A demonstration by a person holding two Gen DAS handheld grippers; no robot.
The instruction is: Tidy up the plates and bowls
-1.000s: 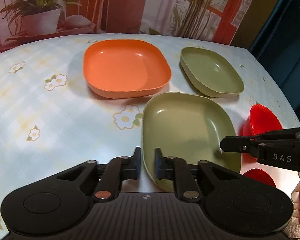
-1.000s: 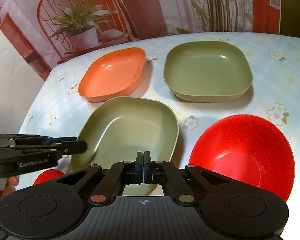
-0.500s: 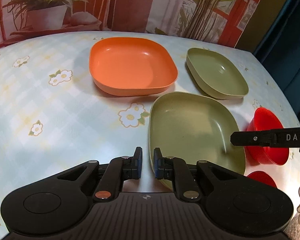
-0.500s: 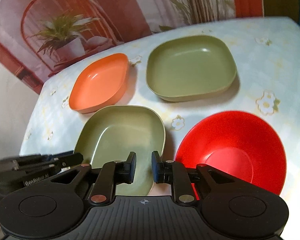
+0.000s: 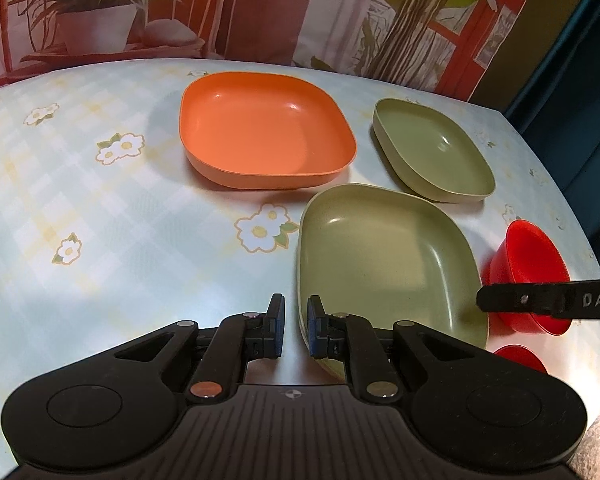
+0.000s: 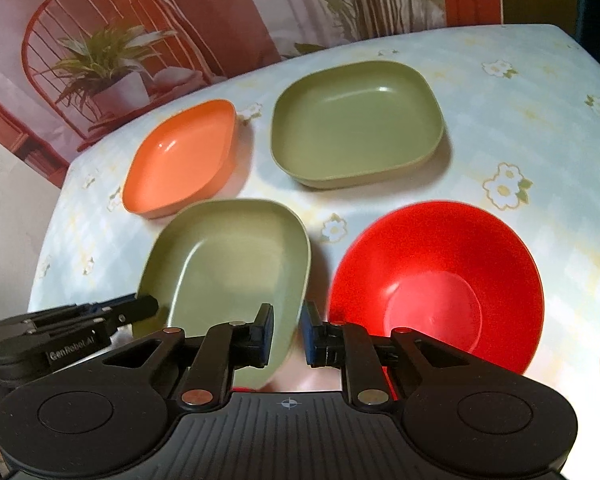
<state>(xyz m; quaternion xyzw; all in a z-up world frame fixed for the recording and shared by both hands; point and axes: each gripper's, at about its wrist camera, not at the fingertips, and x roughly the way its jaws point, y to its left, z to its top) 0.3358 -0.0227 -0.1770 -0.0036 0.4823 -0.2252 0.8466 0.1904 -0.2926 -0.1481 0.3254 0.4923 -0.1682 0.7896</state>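
An orange plate [image 5: 265, 140] and two green plates lie on the table: a far one [image 5: 434, 152] and a near one [image 5: 384, 260]. A red bowl [image 5: 528, 272] and a second red bowl [image 5: 520, 358] sit at the right. My left gripper [image 5: 293, 330] is open, its jaws either side of the near green plate's near-left rim. My right gripper [image 6: 285, 334] is open, its jaws straddling the near green plate's [image 6: 227, 264] right rim, beside the red bowl [image 6: 440, 284]. The orange plate [image 6: 183, 162] and the far green plate [image 6: 356, 124] lie beyond.
The table [image 5: 99, 220] has a pale blue flowered cloth. A backdrop [image 5: 99, 12] printed with a potted plant and a chair stands behind it. A dark teal curtain [image 5: 572, 92] hangs at the right. The table's right edge runs just beyond the red bowls.
My right gripper has opened from shut and now straddles the near green plate's rim. My left gripper stays open at the plate's near-left rim.
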